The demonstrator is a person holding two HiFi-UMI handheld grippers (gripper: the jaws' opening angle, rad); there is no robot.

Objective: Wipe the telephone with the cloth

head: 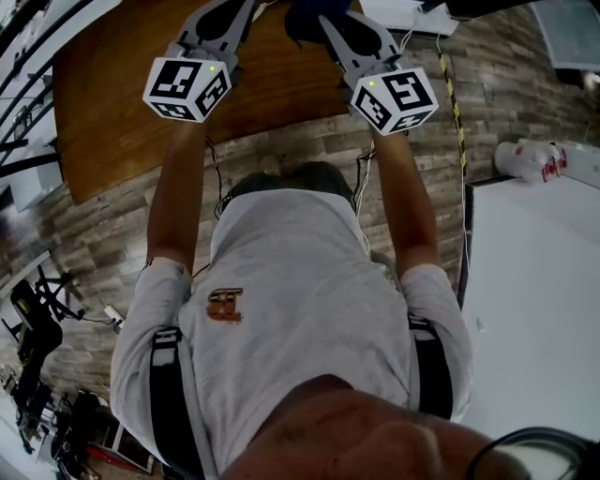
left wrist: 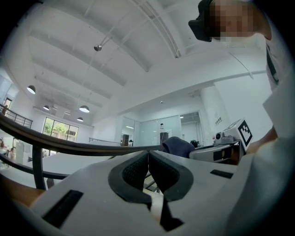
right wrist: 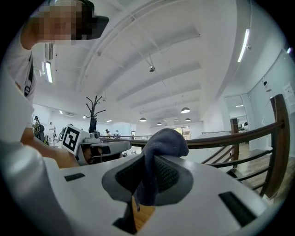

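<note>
Both grippers are held up over a brown wooden table, their cameras tilted toward the ceiling. My right gripper is shut on a dark blue cloth that bulges above its jaws; in the head view the same cloth shows dark at the top edge by the right gripper. My left gripper is shut, its black pads pressed together with nothing between them; in the head view the left gripper sits left of the right one. No telephone shows in any view.
A white table stands at the right with a white bundle near its far corner. Cables run over the wood-plank floor. A curved wooden railing and the person's arms and torso are close by.
</note>
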